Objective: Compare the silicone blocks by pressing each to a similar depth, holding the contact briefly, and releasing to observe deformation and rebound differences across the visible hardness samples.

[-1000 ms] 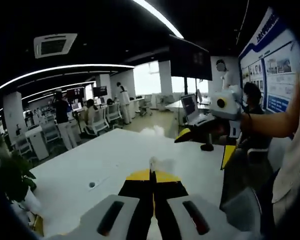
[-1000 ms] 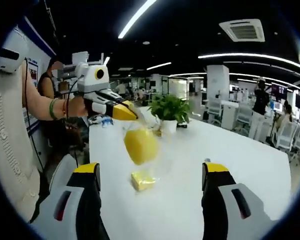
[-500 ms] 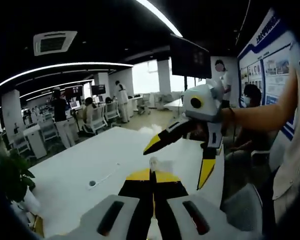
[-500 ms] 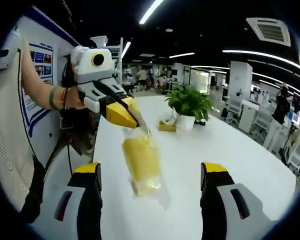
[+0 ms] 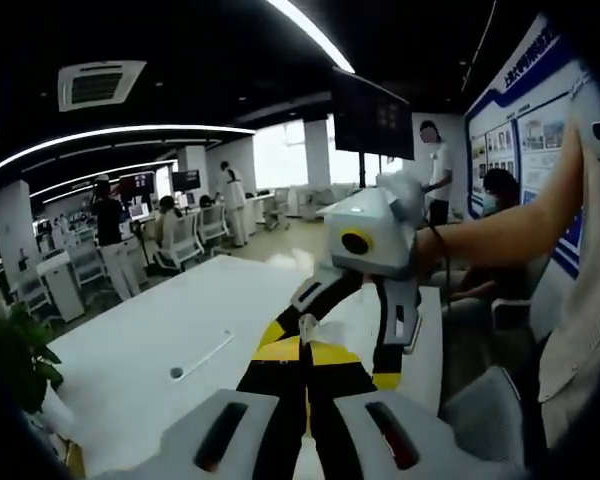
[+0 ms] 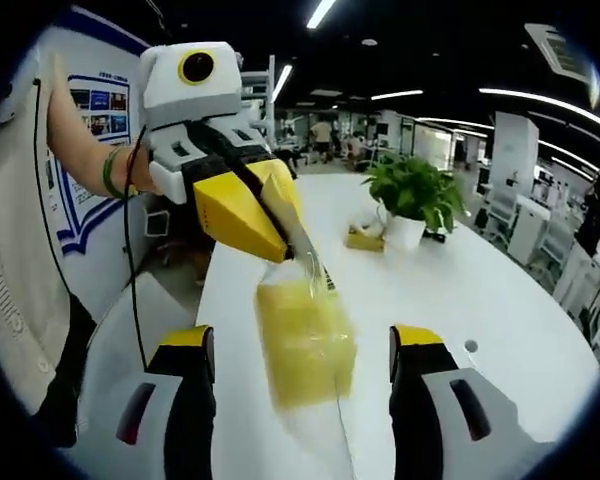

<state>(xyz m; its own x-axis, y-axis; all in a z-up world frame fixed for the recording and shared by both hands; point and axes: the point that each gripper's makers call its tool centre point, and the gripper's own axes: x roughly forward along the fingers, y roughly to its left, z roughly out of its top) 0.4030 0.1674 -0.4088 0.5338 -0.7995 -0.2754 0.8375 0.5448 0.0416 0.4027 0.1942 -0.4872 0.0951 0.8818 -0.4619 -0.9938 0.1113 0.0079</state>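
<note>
Closest in the right gripper view, the right tool (image 6: 302, 345) stands spread wide, its two yellow-tipped black jaws rising on either side of a clear bag (image 6: 306, 338) holding a yellow silicone block. The bag hangs in the air between those jaws, above the white counter (image 6: 410, 290), touching neither as far as I can tell; it looks blurred, its edges soft. Its top edge is pinched in the left tool (image 6: 308, 258), whose jaws are pressed together on the plastic. That tool slants down from a forearm (image 6: 85, 140) with a green band at the wrist.

In the left gripper view the left tool (image 5: 303, 352) has its jaws closed on a sliver of the clear plastic, and the right tool (image 5: 340, 350) comes in just beyond, jaws apart and pointing down.

Further along the counter a potted plant (image 6: 413, 198) stands beside a small yellow block (image 6: 365, 240). A wall poster (image 5: 520, 150) carries writing too small to read.
</note>
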